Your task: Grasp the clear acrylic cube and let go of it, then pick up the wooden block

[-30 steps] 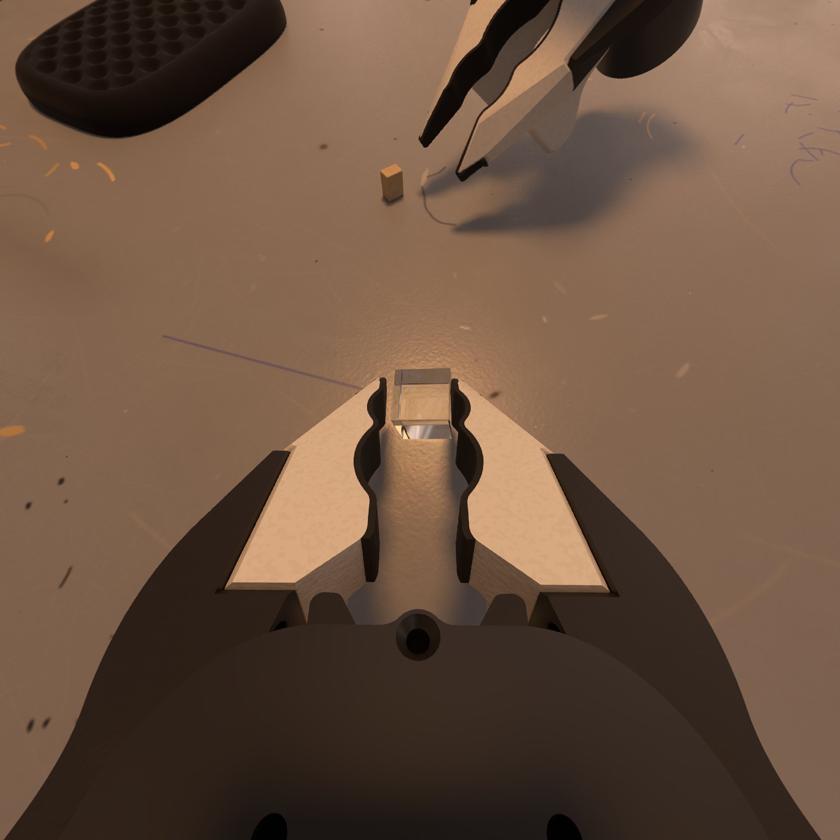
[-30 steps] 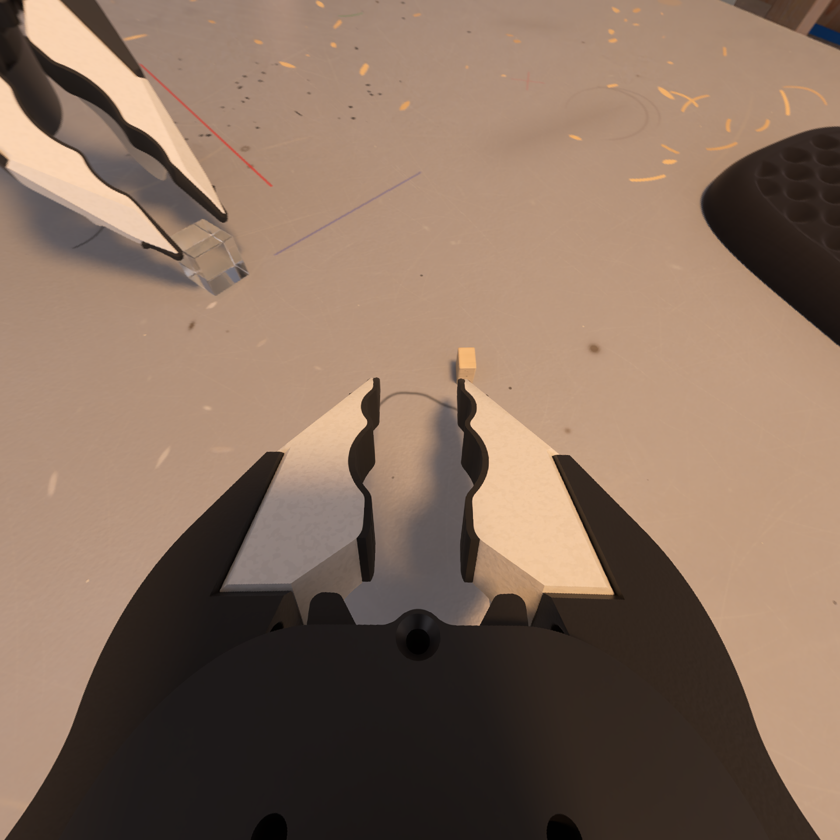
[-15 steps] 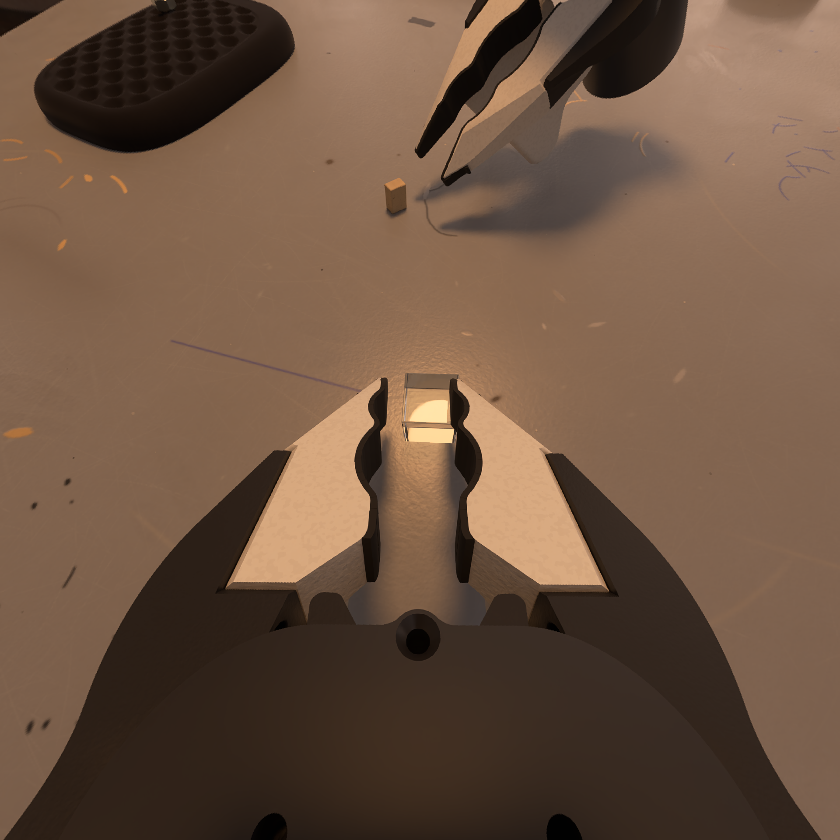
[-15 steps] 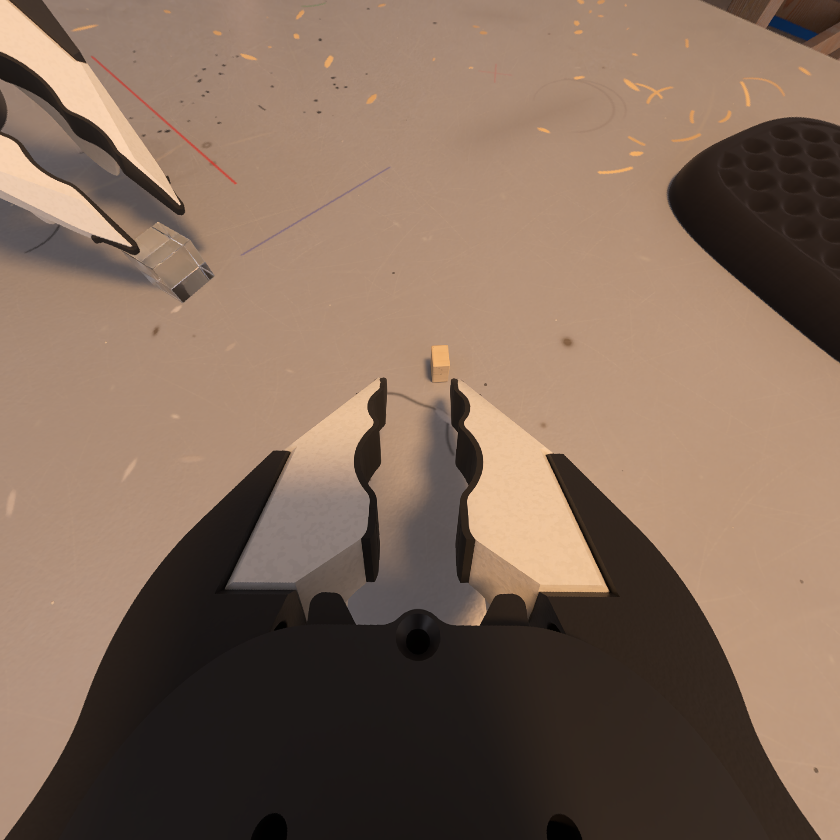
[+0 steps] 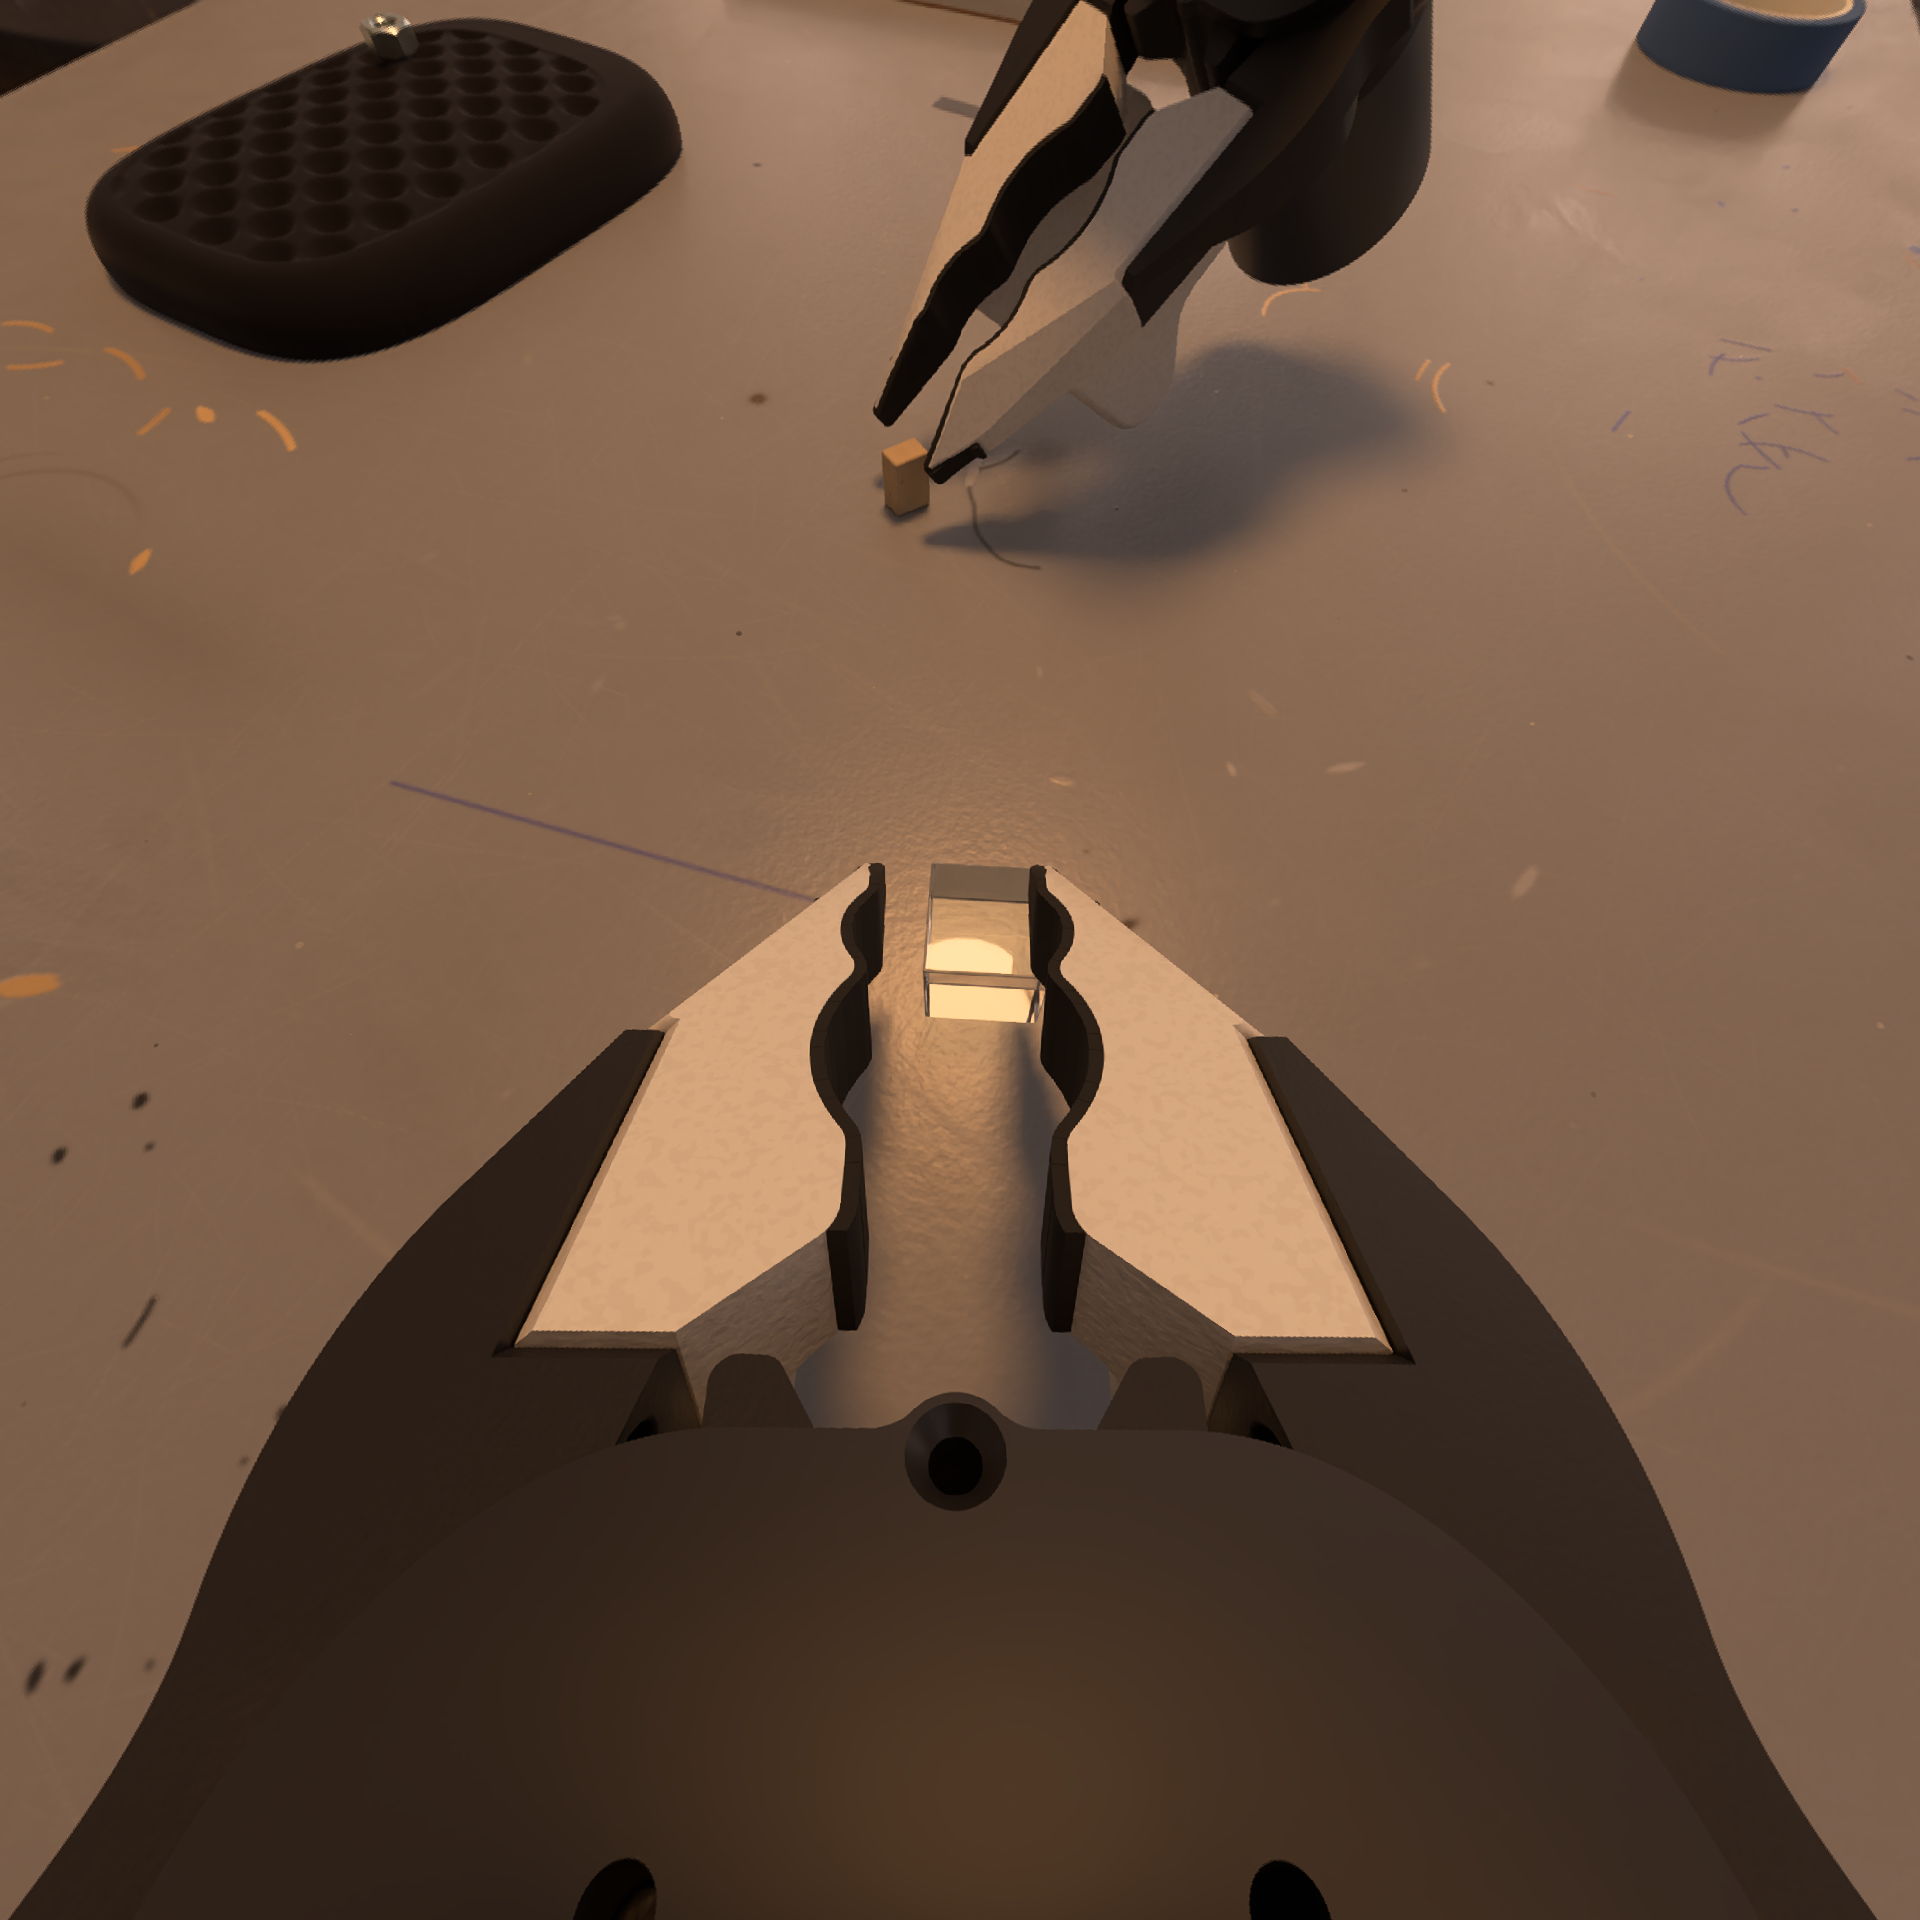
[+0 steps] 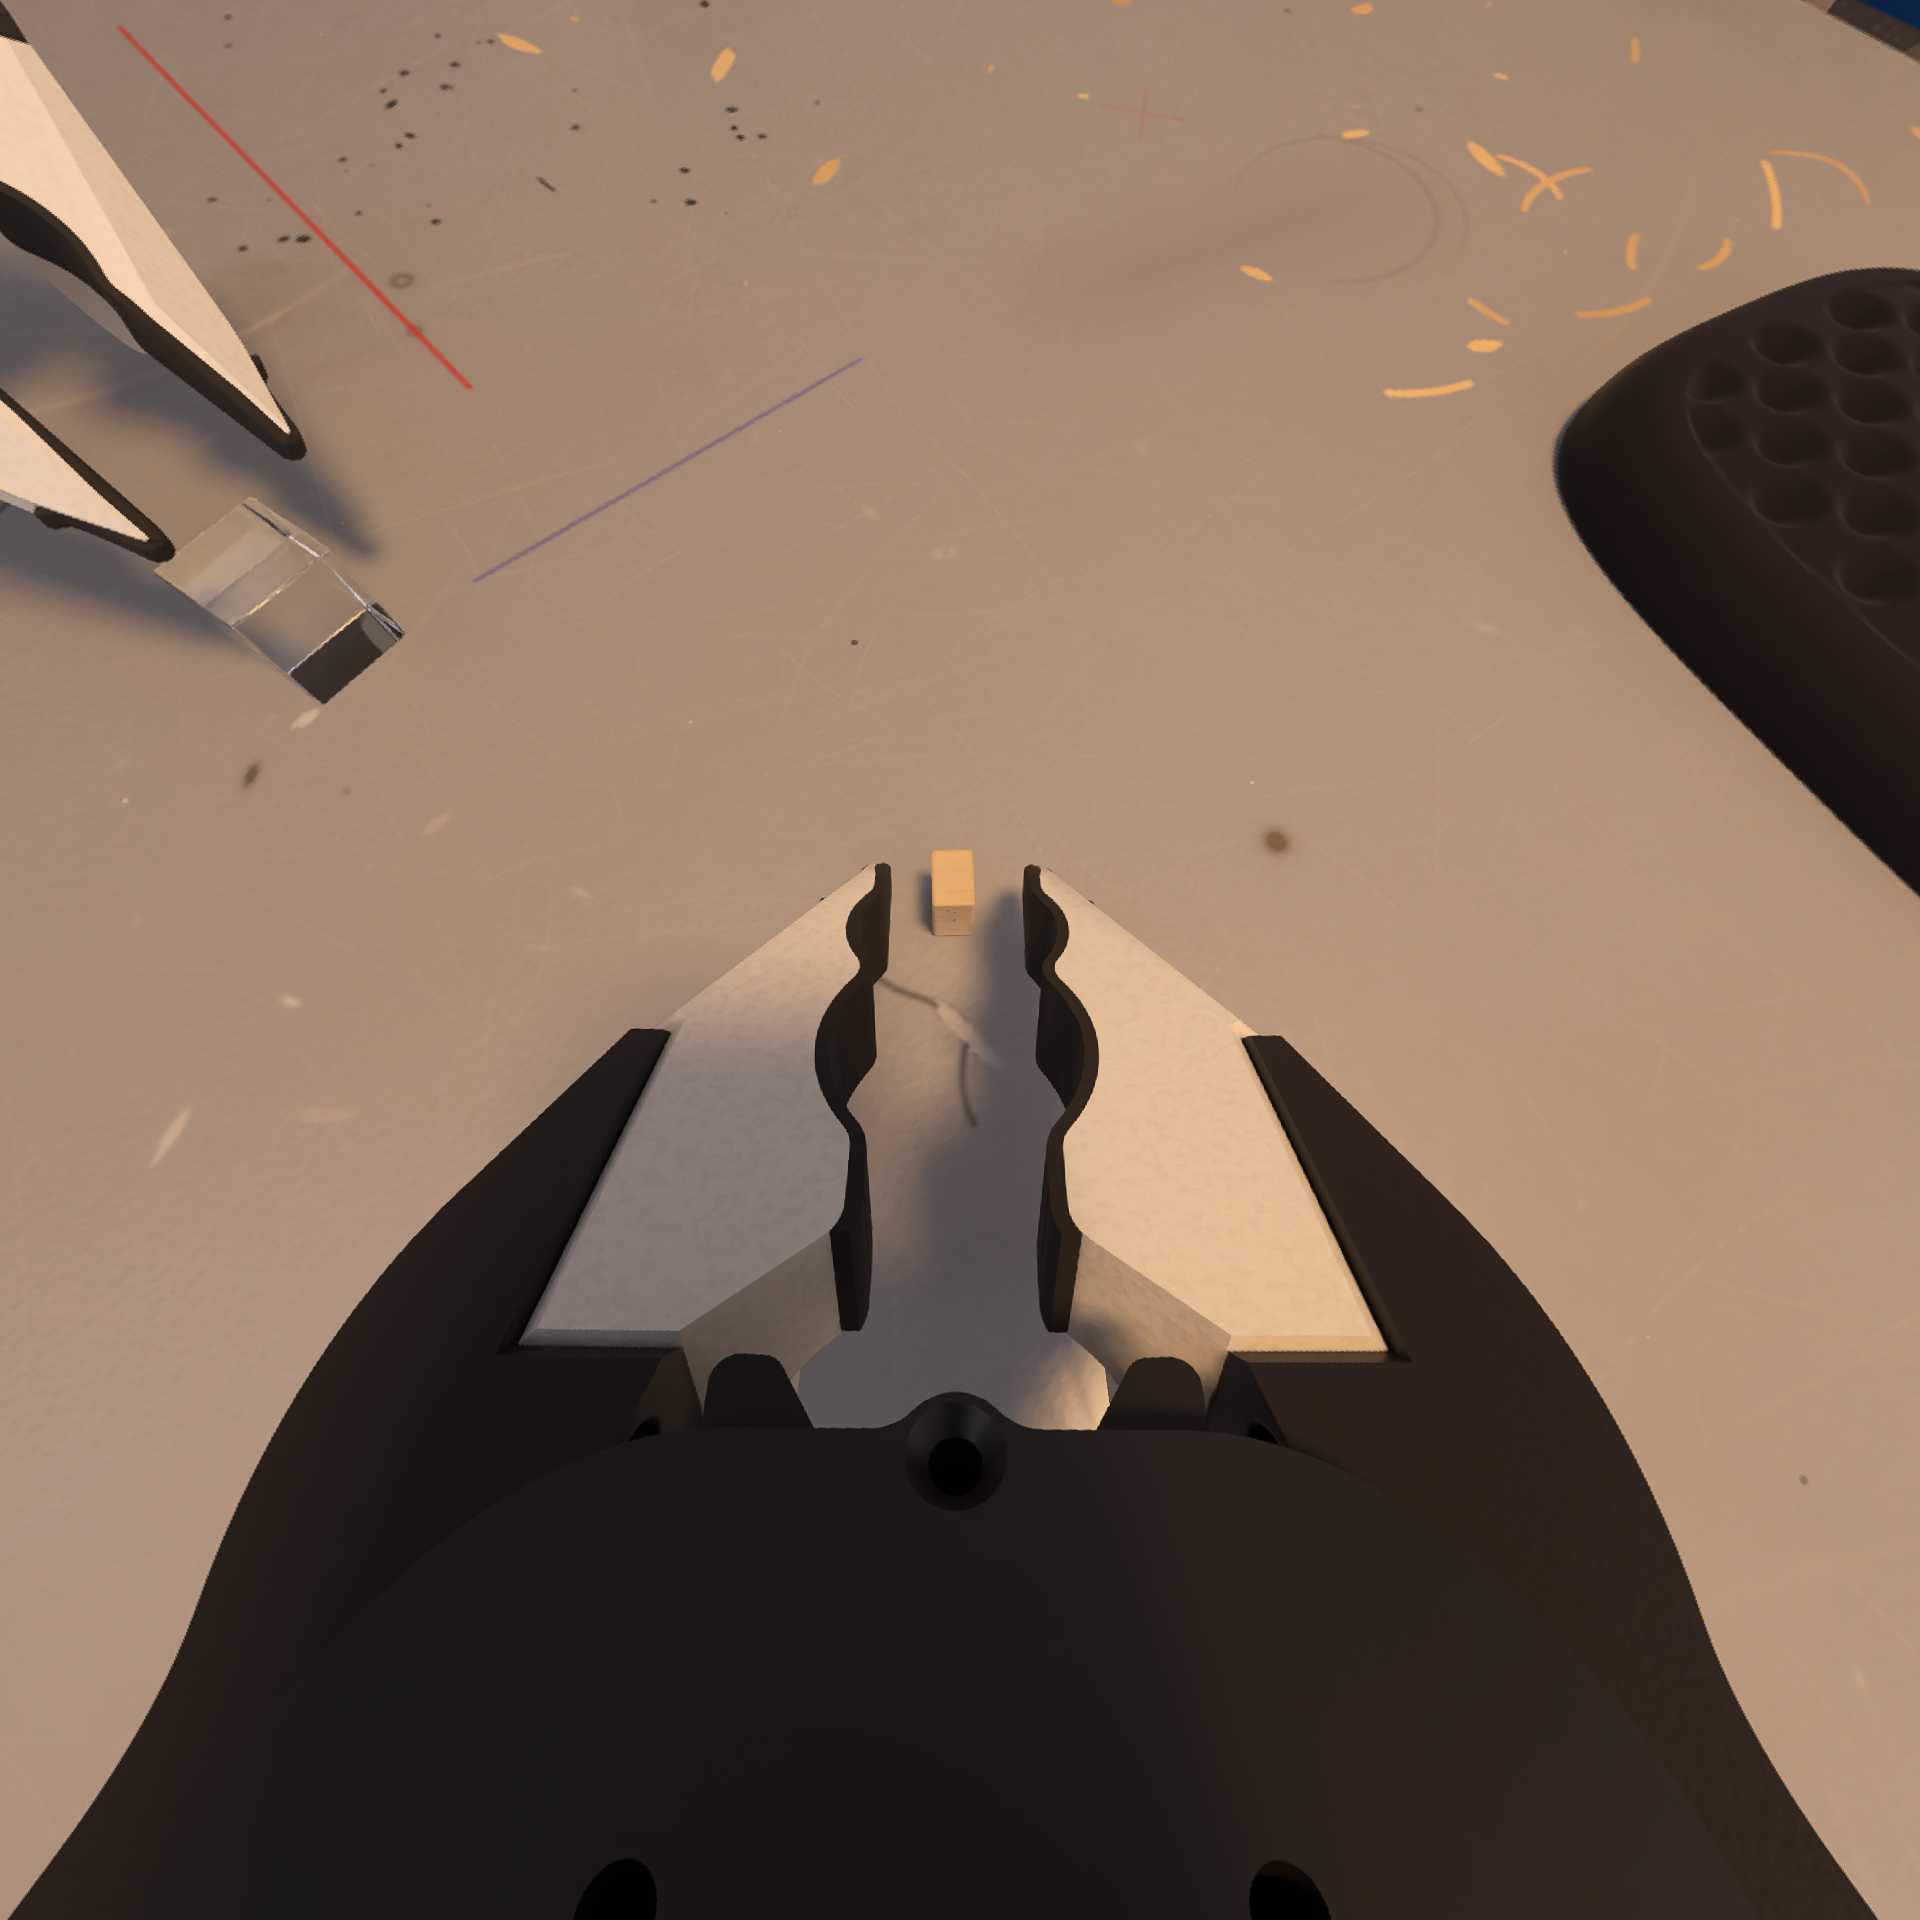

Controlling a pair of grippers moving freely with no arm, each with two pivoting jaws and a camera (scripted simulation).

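The clear acrylic cube (image 5: 980,951) rests on the table between the fingertips of my left gripper (image 5: 956,883). It lies against the right finger, with a gap to the left one; the jaws are open. In the right wrist view the cube (image 6: 275,597) sits just off the left gripper's (image 6: 223,497) lower fingertip. The small wooden block (image 6: 953,891) stands on the table between the fingertips of my open right gripper (image 6: 956,878), with a gap on each side. In the left wrist view the block (image 5: 904,478) is at the right gripper's (image 5: 912,445) tips.
A black perforated pad (image 5: 384,177) lies at the far left of the left wrist view, with a metal nut (image 5: 388,33) on it. The pad also shows at the right edge of the right wrist view (image 6: 1787,499). A blue tape roll (image 5: 1745,42) sits far right.
My right gripper has moved forward and sideways, so the wooden block now lies between its fingertips. The cube now lies against the left gripper's right finger, with a wider gap on the left.
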